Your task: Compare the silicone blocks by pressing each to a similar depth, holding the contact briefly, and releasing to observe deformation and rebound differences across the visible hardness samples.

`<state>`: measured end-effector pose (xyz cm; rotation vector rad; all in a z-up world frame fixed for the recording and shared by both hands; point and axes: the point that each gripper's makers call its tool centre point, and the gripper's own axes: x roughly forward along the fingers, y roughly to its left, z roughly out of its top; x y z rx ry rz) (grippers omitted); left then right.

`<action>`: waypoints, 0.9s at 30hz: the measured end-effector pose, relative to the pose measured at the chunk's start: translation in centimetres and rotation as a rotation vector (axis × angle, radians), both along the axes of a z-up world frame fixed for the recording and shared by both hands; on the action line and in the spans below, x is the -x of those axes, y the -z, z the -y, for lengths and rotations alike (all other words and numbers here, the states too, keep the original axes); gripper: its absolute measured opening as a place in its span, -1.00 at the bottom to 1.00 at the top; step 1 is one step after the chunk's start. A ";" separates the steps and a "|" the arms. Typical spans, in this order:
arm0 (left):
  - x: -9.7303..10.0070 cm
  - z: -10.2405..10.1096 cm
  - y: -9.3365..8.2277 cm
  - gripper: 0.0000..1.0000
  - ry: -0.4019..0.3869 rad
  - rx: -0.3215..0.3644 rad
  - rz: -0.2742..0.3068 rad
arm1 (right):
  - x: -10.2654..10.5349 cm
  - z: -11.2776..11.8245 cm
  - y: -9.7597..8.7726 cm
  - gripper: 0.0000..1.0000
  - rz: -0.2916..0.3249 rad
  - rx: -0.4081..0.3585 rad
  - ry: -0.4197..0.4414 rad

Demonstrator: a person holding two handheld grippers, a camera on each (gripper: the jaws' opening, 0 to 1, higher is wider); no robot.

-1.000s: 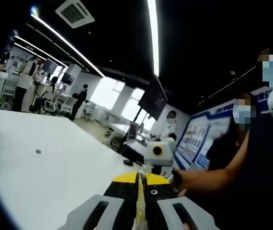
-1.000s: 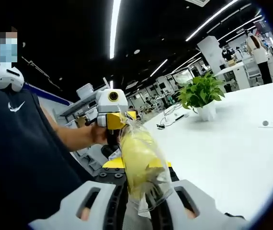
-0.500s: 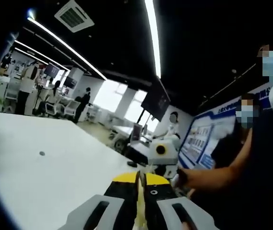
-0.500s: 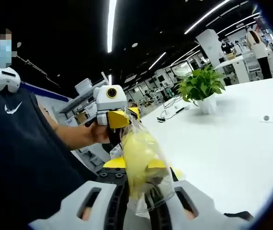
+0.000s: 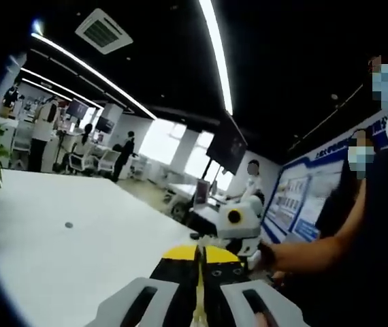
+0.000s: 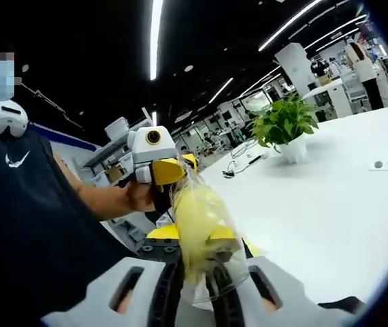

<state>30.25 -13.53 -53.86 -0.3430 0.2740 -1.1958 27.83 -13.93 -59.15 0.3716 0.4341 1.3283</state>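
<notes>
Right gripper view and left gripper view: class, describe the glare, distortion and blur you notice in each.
Right gripper view: the clear plastic bag of yellow material glints with reflections, and the white table looks washed out. Left gripper view: the long ceiling light strip bows with fisheye distortion, and the background office looks soft.

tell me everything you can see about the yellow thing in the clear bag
The yellow thing looks soft and pale, wrapped in a crinkled clear plastic bag. It stands roughly upright, held off the white table between the shut jaws of the right gripper. The bag's top reaches the left gripper, which appears to pinch it.
</notes>
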 end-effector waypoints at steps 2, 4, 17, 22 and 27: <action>-0.1 -0.1 0.2 -1.00 -0.006 -0.003 -0.005 | 0.0 -0.1 0.3 -0.79 -0.008 0.000 0.004; 0.1 -0.1 0.1 -1.00 -0.003 -0.001 -0.008 | 0.0 -0.1 0.1 -0.76 -0.038 -0.016 0.005; 0.2 0.4 -1.4 -1.00 0.001 0.065 -0.040 | -1.6 0.7 -0.7 -0.45 0.092 -0.067 0.113; 0.3 0.6 -1.7 -1.00 0.008 0.080 -0.046 | -1.5 0.5 -1.1 -0.26 0.110 -0.086 0.113; 0.4 0.7 -2.3 -1.00 0.011 0.099 -0.042 | -1.7 0.2 -1.1 0.08 0.145 -0.080 0.138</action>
